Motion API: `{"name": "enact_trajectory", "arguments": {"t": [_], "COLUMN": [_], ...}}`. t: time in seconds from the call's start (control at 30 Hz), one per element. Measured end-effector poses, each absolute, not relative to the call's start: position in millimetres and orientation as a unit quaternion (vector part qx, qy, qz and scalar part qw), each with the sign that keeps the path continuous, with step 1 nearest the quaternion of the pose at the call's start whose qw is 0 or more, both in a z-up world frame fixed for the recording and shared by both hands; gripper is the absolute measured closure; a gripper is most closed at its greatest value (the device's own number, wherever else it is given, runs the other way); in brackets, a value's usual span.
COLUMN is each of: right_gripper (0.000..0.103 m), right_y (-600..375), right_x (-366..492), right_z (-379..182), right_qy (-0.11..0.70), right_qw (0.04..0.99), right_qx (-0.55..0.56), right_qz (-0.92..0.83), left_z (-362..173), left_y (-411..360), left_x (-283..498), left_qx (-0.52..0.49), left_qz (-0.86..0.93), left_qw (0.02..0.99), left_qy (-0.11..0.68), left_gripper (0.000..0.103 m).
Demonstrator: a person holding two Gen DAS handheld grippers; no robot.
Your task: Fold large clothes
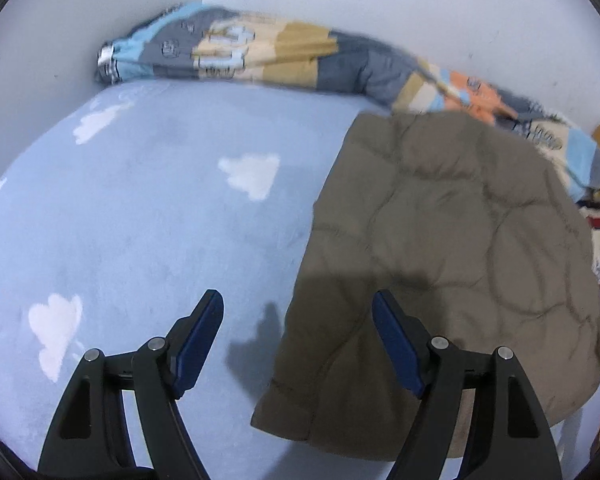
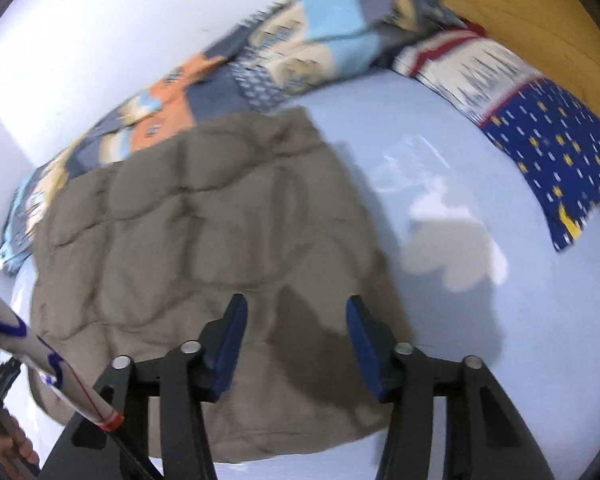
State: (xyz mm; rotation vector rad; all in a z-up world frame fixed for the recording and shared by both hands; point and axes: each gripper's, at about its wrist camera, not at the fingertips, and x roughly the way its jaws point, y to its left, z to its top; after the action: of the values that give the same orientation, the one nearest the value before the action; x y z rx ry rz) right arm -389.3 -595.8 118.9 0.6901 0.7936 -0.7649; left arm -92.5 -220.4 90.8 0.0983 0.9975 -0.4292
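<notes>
A brown quilted jacket [image 1: 444,248] lies folded flat on a light blue bed sheet [image 1: 160,216] with white clouds. It also shows in the right wrist view [image 2: 204,232]. My left gripper [image 1: 298,300] is open and empty, hovering above the jacket's left edge. My right gripper [image 2: 296,306] is open and empty, hovering above the jacket's near right part. Neither touches the cloth.
A rolled patchwork blanket [image 1: 260,52] lies along the white wall at the back, also in the right wrist view [image 2: 284,52]. A blue starred pillow [image 2: 556,152] sits at the right by a wooden headboard [image 2: 512,4]. A sleeved arm [image 2: 40,360] is at lower left.
</notes>
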Motion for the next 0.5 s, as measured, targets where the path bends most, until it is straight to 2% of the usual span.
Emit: {"name": "enact_trajectory", "arguments": {"t": [0.23, 0.43, 0.5], "right_gripper": [0.048, 0.048, 0.041], "right_y": [-604, -613, -614], "right_x": [-389, -405, -419], "right_z": [87, 98, 108], "right_qy": [0.396, 0.364, 0.35], "right_qw": [0.774, 0.783, 0.788], "right_qx": [0.351, 0.383, 0.38], "right_qz": [-0.347, -0.329, -0.335], "left_z": [69, 87, 90], "left_y": [-228, -194, -184], "left_x": [-92, -75, -71], "left_qx": [0.066, -0.036, -0.052], "left_qz": [-0.2, -0.214, -0.216], "left_qw": [0.842, 0.828, 0.824], "left_qy": [0.497, 0.517, 0.522], "left_gripper": [0.027, 0.027, 0.027]}}
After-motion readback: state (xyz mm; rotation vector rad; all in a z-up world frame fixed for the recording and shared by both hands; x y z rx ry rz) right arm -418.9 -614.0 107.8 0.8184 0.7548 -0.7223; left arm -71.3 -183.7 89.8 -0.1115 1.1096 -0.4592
